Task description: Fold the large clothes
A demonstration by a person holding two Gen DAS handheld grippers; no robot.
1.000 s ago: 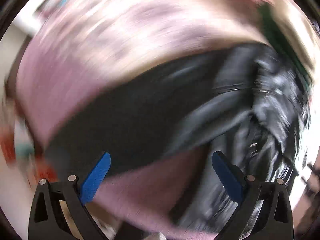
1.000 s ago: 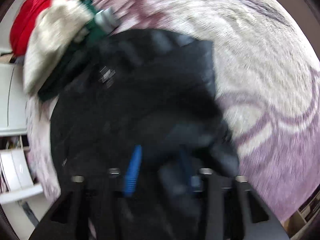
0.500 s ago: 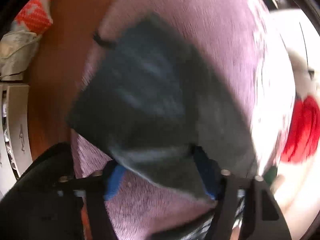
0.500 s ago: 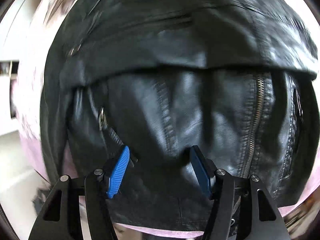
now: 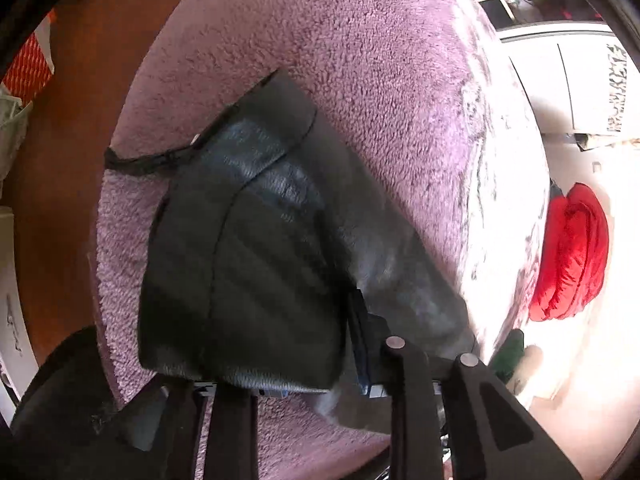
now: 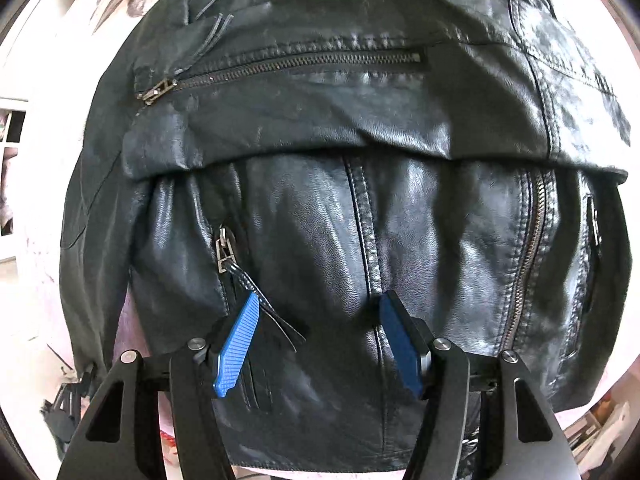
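A black leather jacket lies spread on a purple fleece blanket, its zips facing up. One of its sleeves reaches toward the blanket's left edge, with a thin strap at the cuff. My left gripper is closing on this sleeve near its wide end. The leather lies between the jaws and hides the left finger, while the right blue pad rests against it. My right gripper stands open and points down at the jacket's front, its fingertips at the leather beside a zip pull.
A red padded garment lies past the blanket's right edge with something green below it. White cupboards stand behind. Brown wood borders the blanket on the left.
My left gripper has swung from the jacket's body to the sleeve end and narrowed onto it. My right gripper has come down close over the jacket front, jaws unchanged.
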